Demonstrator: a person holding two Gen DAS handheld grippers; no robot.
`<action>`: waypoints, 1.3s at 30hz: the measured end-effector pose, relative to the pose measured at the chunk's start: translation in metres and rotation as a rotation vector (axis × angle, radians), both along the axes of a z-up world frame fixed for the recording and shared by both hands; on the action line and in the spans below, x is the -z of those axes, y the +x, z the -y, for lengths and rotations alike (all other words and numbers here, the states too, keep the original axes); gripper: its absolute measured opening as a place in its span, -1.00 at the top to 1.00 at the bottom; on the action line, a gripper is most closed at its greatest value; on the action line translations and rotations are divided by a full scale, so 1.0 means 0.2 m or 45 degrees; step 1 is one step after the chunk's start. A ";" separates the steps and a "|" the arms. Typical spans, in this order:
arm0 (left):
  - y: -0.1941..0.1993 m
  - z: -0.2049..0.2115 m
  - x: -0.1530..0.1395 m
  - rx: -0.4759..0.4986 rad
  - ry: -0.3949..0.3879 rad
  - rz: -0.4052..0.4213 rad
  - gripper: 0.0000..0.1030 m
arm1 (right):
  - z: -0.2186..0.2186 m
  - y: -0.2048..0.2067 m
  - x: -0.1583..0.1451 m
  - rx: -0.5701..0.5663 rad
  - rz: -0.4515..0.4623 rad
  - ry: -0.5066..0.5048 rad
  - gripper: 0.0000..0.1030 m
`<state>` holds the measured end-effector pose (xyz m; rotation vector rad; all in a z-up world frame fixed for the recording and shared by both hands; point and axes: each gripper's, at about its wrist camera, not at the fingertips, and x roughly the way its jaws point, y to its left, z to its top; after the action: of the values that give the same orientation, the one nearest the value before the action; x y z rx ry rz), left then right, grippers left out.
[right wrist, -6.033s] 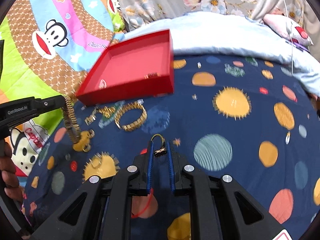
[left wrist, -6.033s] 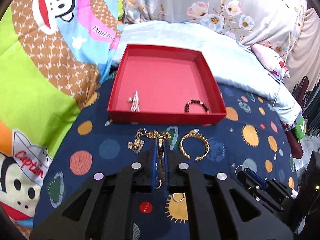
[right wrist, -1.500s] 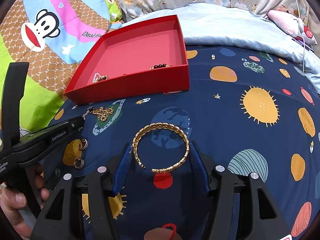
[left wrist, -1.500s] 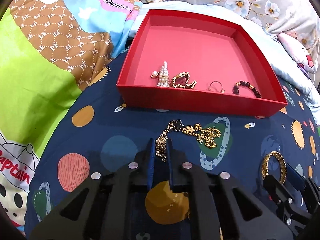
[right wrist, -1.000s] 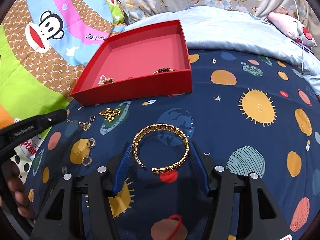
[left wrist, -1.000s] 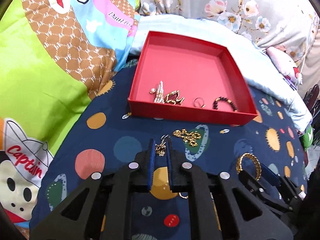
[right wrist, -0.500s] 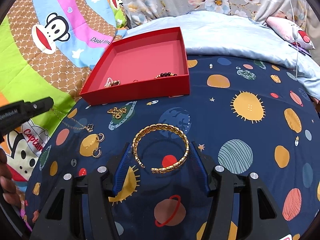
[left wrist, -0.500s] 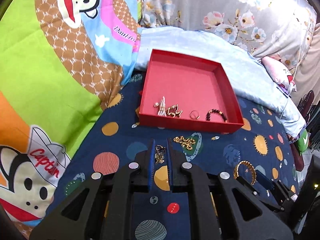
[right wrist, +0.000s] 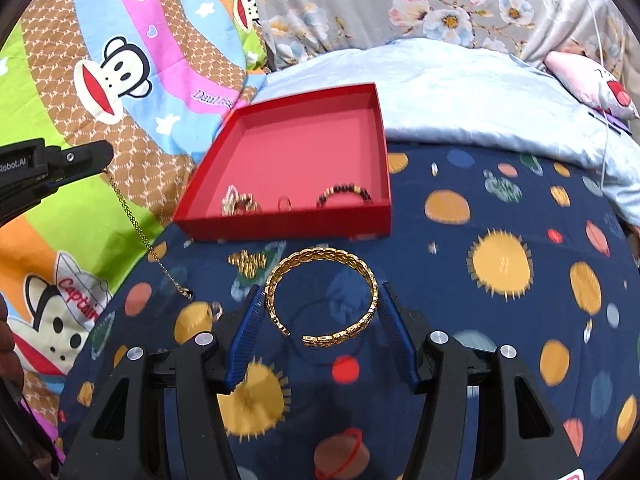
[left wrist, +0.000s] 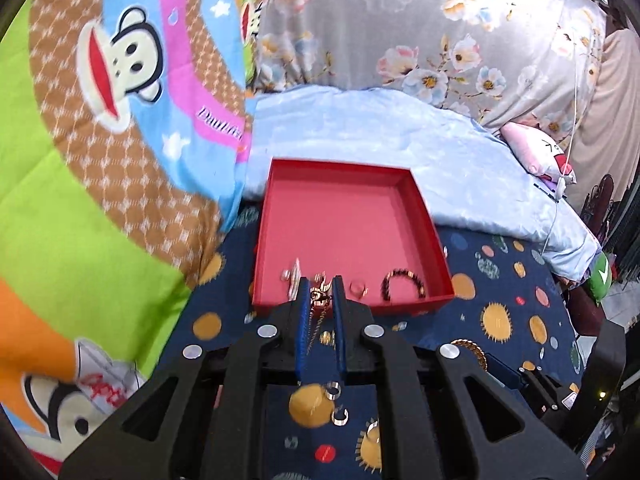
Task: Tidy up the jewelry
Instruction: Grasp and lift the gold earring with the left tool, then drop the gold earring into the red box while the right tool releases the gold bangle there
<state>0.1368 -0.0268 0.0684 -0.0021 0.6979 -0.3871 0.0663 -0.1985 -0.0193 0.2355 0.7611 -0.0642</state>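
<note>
Both pieces have just come up off the planet-print bedspread (right wrist: 500,208) — the left gripper (left wrist: 320,300) clenched on the dangling gold chain (right wrist: 138,232), the right gripper (right wrist: 322,306) grasping the gold bangle (right wrist: 322,302) — bound, I'd judge, for the red tray (right wrist: 296,224) beyond.

Around me, on the bed: navy planet-print sheet (right wrist: 500,208), spread flat. Monkey-cartoon quilt (left wrist: 100,160) in green, brown, pink and blue, heaped at my left. Pale blue satin blanket (right wrist: 460,96) rumpled behind, touching the sheet's far edge. Grey floral curtain (left wrist: 420,28) at the back. Pink cartoon pillow (left wrist: 540,156) at far right.
</note>
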 end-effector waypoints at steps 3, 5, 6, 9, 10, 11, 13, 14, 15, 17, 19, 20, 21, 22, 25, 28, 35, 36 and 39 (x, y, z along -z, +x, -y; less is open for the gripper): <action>0.06 0.04 -0.05 0.011 0.000 0.025 0.81 | 0.02 0.08 -0.05 -0.015 0.029 -0.017 -0.10; 0.10 0.06 -0.07 0.015 0.007 0.044 0.81 | 0.03 0.13 -0.07 -0.023 0.043 -0.016 -0.10; 0.13 0.08 -0.09 0.018 0.011 0.056 0.81 | 0.04 0.16 -0.08 -0.028 0.049 -0.011 -0.10; 0.21 0.12 -0.13 0.017 0.023 0.094 0.81 | 0.07 0.27 -0.11 -0.035 0.069 -0.010 -0.10; 0.24 0.13 -0.14 0.018 0.024 0.100 0.81 | 0.08 0.31 -0.12 -0.038 0.074 -0.018 -0.10; 0.27 0.15 -0.15 0.018 0.025 0.102 0.81 | 0.09 0.35 -0.12 -0.042 0.076 -0.024 -0.10; 0.33 0.18 -0.17 0.019 0.025 0.105 0.81 | 0.09 0.43 -0.13 -0.053 0.081 -0.038 -0.10; 0.37 0.20 -0.17 0.016 0.030 0.112 0.81 | 0.09 0.47 -0.13 -0.059 0.082 -0.045 -0.10; 0.39 0.21 -0.17 0.014 0.035 0.120 0.81 | 0.09 0.49 -0.13 -0.062 0.084 -0.049 -0.10; 0.44 0.23 -0.18 0.009 0.040 0.125 0.81 | 0.10 0.56 -0.12 -0.069 0.080 -0.050 -0.10; 0.49 0.26 -0.18 0.006 0.046 0.132 0.81 | 0.10 0.63 -0.10 -0.076 0.070 -0.036 -0.10; 0.52 0.27 -0.18 0.007 0.050 0.133 0.81 | 0.10 0.65 -0.09 -0.079 0.064 -0.037 -0.10; 0.54 0.28 -0.18 0.004 0.053 0.131 0.81 | 0.10 0.67 -0.07 -0.081 0.059 -0.042 -0.10; 0.56 0.29 -0.17 0.001 0.055 0.131 0.80 | 0.10 0.70 -0.06 -0.082 0.053 -0.051 -0.10; 0.61 0.32 -0.13 -0.011 0.072 0.126 0.80 | 0.09 0.76 -0.02 -0.083 0.045 -0.062 -0.10; 0.67 0.35 -0.07 -0.024 0.096 0.099 0.79 | 0.08 0.81 0.01 -0.091 0.038 -0.085 -0.12; 0.71 0.33 0.09 -0.086 0.150 0.037 0.37 | 0.08 0.82 0.03 -0.073 0.053 -0.137 -0.13; 0.70 0.31 0.10 -0.092 0.153 0.031 0.36 | 0.09 0.81 0.03 -0.068 0.051 -0.125 -0.13; 0.67 0.27 0.14 -0.111 0.158 0.009 0.32 | 0.11 0.76 0.03 -0.050 0.043 -0.098 -0.13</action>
<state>0.2713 -0.0800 0.0401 0.0861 0.7116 -0.2595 0.2191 -0.2197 -0.0258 0.1477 0.7279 -0.0522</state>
